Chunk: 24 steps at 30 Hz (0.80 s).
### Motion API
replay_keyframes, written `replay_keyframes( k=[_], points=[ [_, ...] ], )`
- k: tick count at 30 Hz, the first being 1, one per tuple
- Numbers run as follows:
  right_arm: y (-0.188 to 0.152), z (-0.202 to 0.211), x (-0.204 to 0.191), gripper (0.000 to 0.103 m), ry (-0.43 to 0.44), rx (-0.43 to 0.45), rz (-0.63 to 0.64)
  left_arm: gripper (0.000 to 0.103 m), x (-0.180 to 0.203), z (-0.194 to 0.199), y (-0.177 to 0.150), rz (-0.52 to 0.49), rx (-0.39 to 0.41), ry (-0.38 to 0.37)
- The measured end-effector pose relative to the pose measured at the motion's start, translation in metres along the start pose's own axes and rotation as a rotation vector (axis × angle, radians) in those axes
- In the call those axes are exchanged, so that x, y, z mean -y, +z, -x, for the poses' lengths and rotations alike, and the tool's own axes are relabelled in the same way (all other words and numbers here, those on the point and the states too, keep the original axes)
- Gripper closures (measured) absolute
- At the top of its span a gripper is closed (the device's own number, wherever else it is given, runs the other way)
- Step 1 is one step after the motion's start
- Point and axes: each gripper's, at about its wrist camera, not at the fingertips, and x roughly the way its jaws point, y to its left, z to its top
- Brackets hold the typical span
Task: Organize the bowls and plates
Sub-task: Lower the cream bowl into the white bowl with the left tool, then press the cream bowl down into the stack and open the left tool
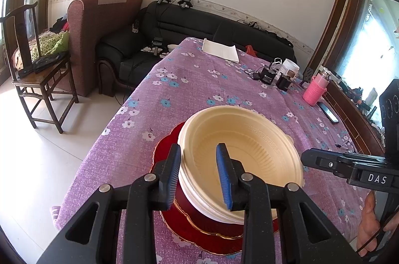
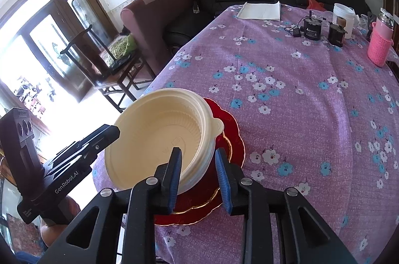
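Observation:
A stack of cream plastic bowls (image 1: 249, 151) sits on stacked red plates with gold rims (image 1: 189, 226) on the purple flowered tablecloth. My left gripper (image 1: 199, 171) is open, its fingers straddling the near left rim of the bowls. My right gripper (image 2: 198, 174) is open too, its fingers straddling the right rim of the bowls (image 2: 162, 134), over the red plates (image 2: 224, 136). Each gripper shows in the other's view: the right one (image 1: 349, 164) beside the bowls, the left one (image 2: 74, 154) at the bowls' left.
At the table's far end lie a white folded cloth (image 1: 220, 50), black devices with cables (image 1: 269, 75), a white tub (image 1: 289, 68), a pink bottle (image 1: 315, 89) and a phone (image 1: 329, 111). Sofas and a wooden chair (image 1: 37, 79) stand left of the table.

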Motion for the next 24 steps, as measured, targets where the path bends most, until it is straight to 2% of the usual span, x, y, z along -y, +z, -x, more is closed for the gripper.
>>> replay_keyframes(
  k=[4, 14, 19, 24],
  points=[
    [-0.003, 0.003, 0.004, 0.071, 0.002, 0.007, -0.010, 0.066, 0.002, 0.002, -0.003, -0.007, 0.010, 0.012],
    [-0.012, 0.003, 0.019, 0.069, 0.005, 0.006, -0.045, 0.062, 0.006, 0.004, -0.007, -0.008, 0.014, 0.014],
    [-0.013, 0.007, 0.037, 0.069, -0.002, 0.019, -0.100, 0.059, -0.019, 0.015, 0.002, 0.095, 0.024, -0.075],
    [-0.014, 0.006, 0.048, 0.069, -0.006, 0.018, -0.131, 0.059, -0.058, 0.014, 0.005, 0.183, -0.010, -0.027]
  ],
)
